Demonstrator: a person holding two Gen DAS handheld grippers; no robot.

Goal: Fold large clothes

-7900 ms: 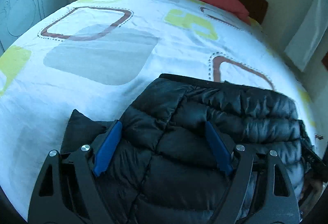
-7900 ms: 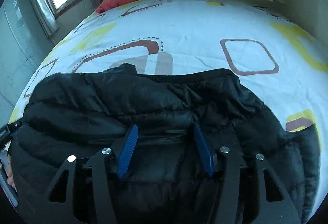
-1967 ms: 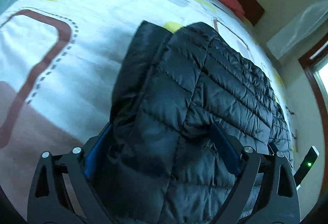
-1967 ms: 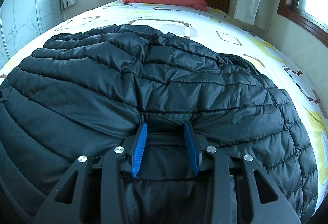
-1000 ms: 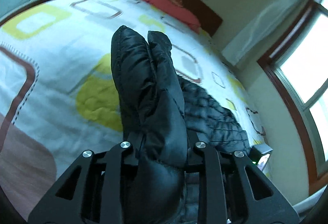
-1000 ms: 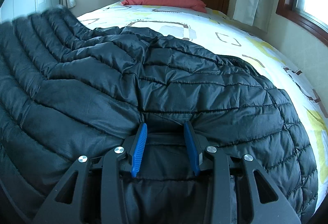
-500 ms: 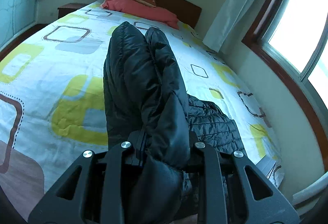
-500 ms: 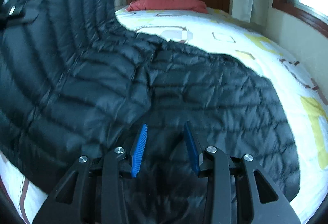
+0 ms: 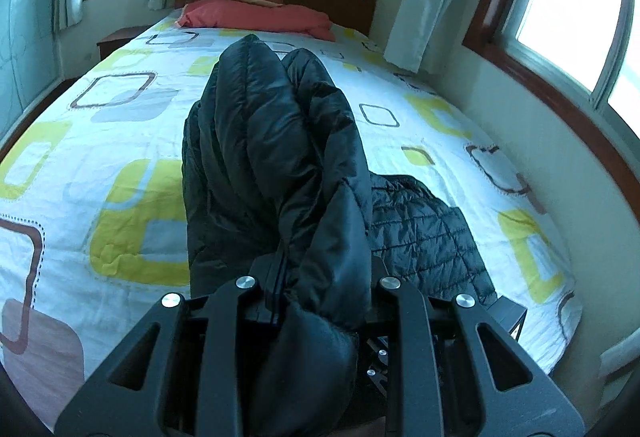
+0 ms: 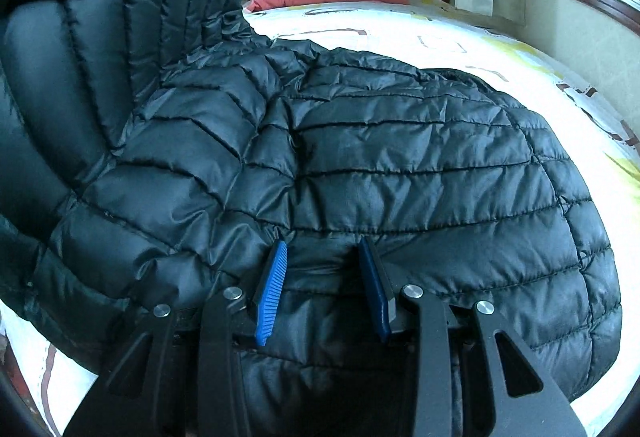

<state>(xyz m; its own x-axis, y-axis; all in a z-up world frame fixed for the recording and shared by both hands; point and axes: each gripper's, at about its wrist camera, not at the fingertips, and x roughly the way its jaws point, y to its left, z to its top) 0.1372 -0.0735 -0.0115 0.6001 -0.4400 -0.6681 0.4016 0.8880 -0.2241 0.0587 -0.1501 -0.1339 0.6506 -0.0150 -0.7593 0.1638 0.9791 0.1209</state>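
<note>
A black quilted puffer jacket (image 10: pixel 400 157) lies on the bed. My left gripper (image 9: pixel 316 277) is shut on a bunched edge of the jacket (image 9: pixel 280 141) and holds it lifted above the bed; the fabric hides its fingertips. The rest of the jacket (image 9: pixel 424 233) trails down to the right onto the bed. My right gripper (image 10: pixel 324 269) rests low on the jacket, its blue pads (image 10: pixel 274 285) partly apart with a fold of jacket between them. The lifted part stands at upper left in the right wrist view (image 10: pixel 120 37), with the left gripper's body beside it.
The bed (image 9: pixel 100 165) has a white cover with yellow and brown squares. A red pillow (image 9: pixel 256 17) and wooden headboard (image 9: pixel 344 5) are at the far end. A wall with windows (image 9: pixel 560 17) runs along the right. A nightstand (image 9: pixel 116 39) stands far left.
My left gripper closed on the jacket's left edge and lifted it up and over toward the right. The raised part has risen higher. The right gripper stays in place.
</note>
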